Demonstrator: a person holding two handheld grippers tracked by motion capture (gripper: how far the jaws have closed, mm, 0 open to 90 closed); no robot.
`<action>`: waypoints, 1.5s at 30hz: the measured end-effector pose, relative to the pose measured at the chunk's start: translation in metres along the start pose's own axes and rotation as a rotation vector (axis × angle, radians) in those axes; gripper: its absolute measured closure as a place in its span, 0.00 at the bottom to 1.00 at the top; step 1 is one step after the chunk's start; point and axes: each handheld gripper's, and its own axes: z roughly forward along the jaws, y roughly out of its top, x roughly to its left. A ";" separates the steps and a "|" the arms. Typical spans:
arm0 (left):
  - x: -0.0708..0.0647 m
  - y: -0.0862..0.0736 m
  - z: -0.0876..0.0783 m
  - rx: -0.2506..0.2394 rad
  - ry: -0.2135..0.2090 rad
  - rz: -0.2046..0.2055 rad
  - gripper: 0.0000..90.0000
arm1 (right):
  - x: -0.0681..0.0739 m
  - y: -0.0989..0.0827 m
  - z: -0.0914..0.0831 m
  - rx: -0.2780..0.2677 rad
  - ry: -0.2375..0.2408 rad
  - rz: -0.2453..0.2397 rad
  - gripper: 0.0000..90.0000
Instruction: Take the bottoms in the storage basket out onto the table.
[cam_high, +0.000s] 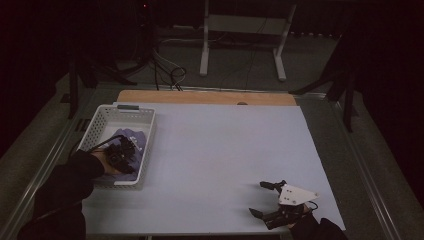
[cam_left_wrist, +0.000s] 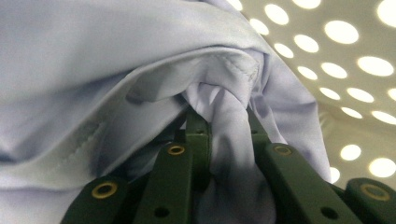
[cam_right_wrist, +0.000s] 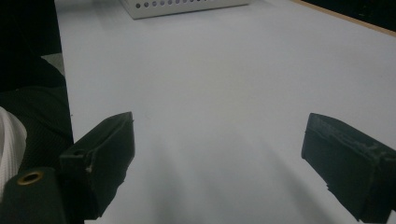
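Cloth (cam_left_wrist: 140, 56) sits bunched in the basket (cam_high: 100, 117), pinched by the left gripper (cam_high: 121, 152); lifting remains, right gripper (cam_high: 267, 200) fingers spread over the worktop (cam_high: 225, 150).

Dim room, grey floor (cam_high: 240, 70), white stand (cam_high: 243, 25), loose cables (cam_high: 167, 70).

No writing, label, brand, number or sign can be read in any of the three views.
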 end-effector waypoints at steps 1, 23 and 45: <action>0.000 0.000 0.000 0.000 0.000 0.000 0.89 | 0.000 0.000 0.000 0.000 0.000 0.000 0.11; 0.013 -0.036 -0.061 -0.396 0.072 -0.112 0.90 | -0.001 0.000 0.000 0.001 -0.010 0.000 0.11; 0.013 -0.058 -0.081 -0.604 0.127 -0.145 0.90 | -0.001 0.000 -0.002 -0.014 -0.025 0.005 0.11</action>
